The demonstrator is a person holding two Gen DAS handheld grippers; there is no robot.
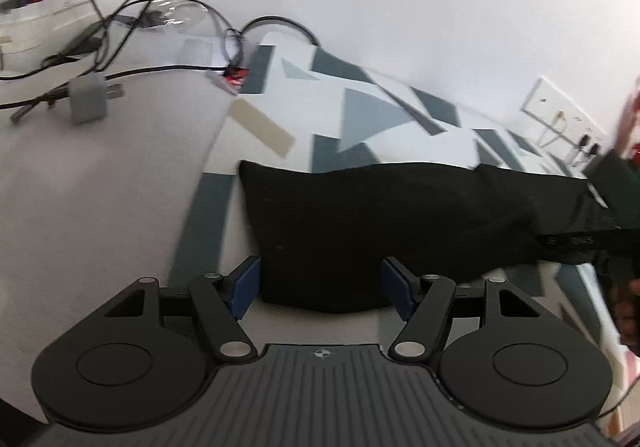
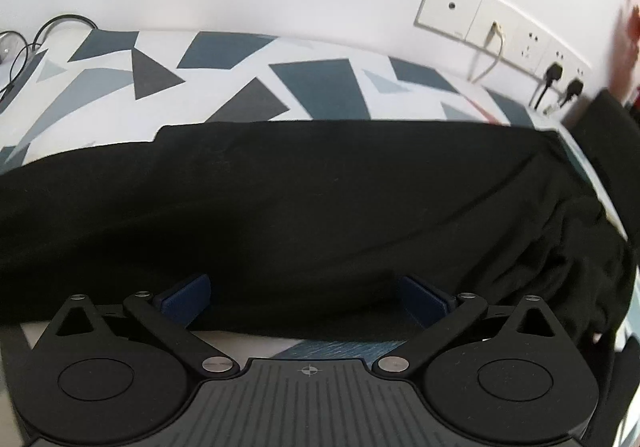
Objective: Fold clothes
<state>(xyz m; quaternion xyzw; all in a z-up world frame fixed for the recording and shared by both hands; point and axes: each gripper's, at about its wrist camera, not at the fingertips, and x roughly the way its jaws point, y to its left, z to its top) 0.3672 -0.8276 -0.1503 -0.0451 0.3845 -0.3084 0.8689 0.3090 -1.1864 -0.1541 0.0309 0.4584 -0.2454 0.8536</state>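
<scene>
A black garment lies flat on a cloth patterned with grey and teal shapes. In the left wrist view my left gripper stands open at the garment's near left corner, blue pads on either side of the hem and apart from it. The right wrist view shows the same black garment spread wide, bunched into folds at the right. My right gripper is open too, its blue pads straddling the near edge of the fabric.
Black cables and a grey plug adapter lie on the white surface at the left. A wall socket strip with plugs sits at the back right. The other hand-held gripper and a hand show at the right edge.
</scene>
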